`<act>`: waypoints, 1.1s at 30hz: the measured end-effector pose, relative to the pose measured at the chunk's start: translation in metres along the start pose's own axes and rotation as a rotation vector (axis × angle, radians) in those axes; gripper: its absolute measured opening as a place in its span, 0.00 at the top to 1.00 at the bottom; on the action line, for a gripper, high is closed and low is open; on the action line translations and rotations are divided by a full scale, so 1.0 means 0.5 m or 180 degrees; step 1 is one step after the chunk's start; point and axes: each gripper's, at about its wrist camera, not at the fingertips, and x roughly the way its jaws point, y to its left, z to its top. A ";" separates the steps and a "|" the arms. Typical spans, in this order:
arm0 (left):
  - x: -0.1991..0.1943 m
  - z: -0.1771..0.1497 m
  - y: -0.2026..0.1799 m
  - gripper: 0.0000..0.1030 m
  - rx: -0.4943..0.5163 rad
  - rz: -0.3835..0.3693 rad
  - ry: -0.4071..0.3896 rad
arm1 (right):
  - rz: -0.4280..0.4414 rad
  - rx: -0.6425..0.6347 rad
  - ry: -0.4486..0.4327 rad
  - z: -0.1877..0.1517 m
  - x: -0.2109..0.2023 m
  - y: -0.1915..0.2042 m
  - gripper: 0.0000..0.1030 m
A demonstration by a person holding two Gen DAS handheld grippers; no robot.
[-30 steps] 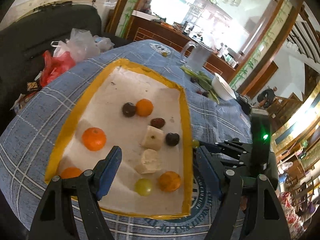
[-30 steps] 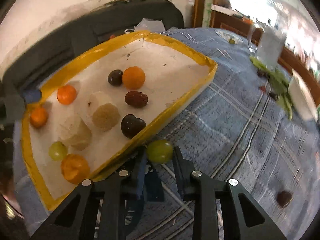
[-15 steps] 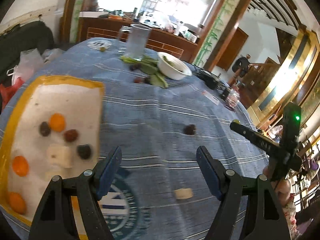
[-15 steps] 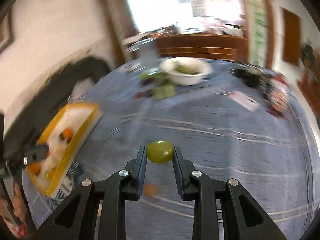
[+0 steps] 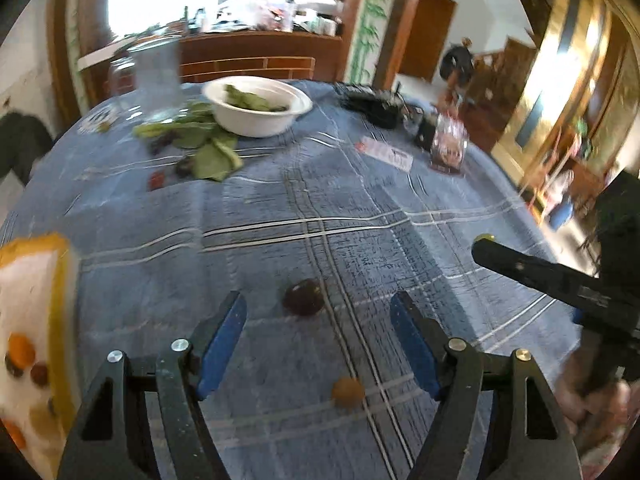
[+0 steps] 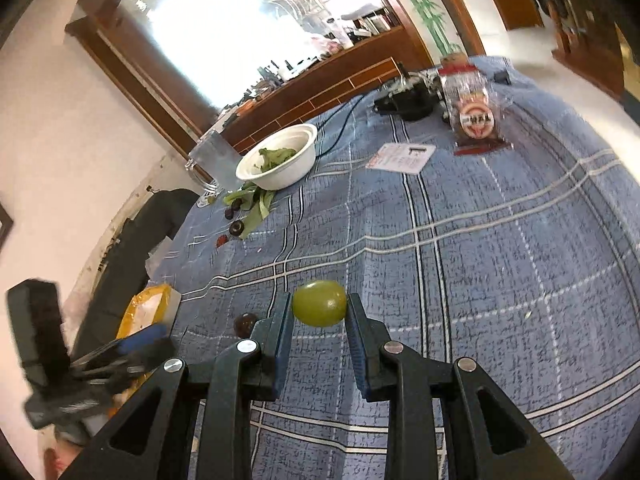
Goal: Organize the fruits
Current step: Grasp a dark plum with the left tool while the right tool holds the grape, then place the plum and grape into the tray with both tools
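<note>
The green fruit (image 6: 319, 303) sits clamped between the blue pads of the right hand-held gripper (image 6: 318, 316), carried above the blue checked table (image 6: 460, 240) and touching nothing else; it is slightly oval, its long axis running straight across from pad to pad. From that gripper the yellow-rimmed tray (image 6: 146, 310), where the sorted fruit lies, is off at about nine o'clock in the right wrist view, with the left hand-held gripper between the two. The left hand-held gripper (image 5: 318, 340) is empty, its jaws standing apart though they have just closed a little with nothing between them. The loose dark fruit (image 5: 303, 302) lies on the cloth at twelve o'clock from its fingertips, near and almost centred in the gap, roundish with no clear long axis. A smaller orange-brown fruit (image 5: 347, 391) lies nearer the camera, at about six o'clock from the dark one and still between the two fingers. The left hand looks plainly nearer to both loose pieces, so a pick of the dark fruit would likely fall to it, a short reach ahead and down. Farther off at eleven o'clock are the white bowl (image 5: 260, 120) and scattered green leaves (image 5: 208, 152).
</note>
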 end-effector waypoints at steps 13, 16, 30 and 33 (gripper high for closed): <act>0.125 0.011 -0.001 0.72 0.0124 0.0315 0.0515 | -0.0014 -0.0135 0.0097 -0.010 0.031 0.026 0.73; 0.123 0.008 -0.003 0.75 0.0128 0.0340 0.0510 | -0.0043 -0.0144 0.0104 -0.011 0.036 0.024 0.73; -0.173 -0.067 0.122 0.75 -0.0552 0.0181 -0.0388 | 0.0317 -0.0174 0.0109 -0.021 0.031 0.039 0.73; -0.249 -0.110 0.186 0.75 -0.0834 0.0337 -0.0600 | 0.0461 -0.0155 0.0172 -0.029 0.040 0.044 0.73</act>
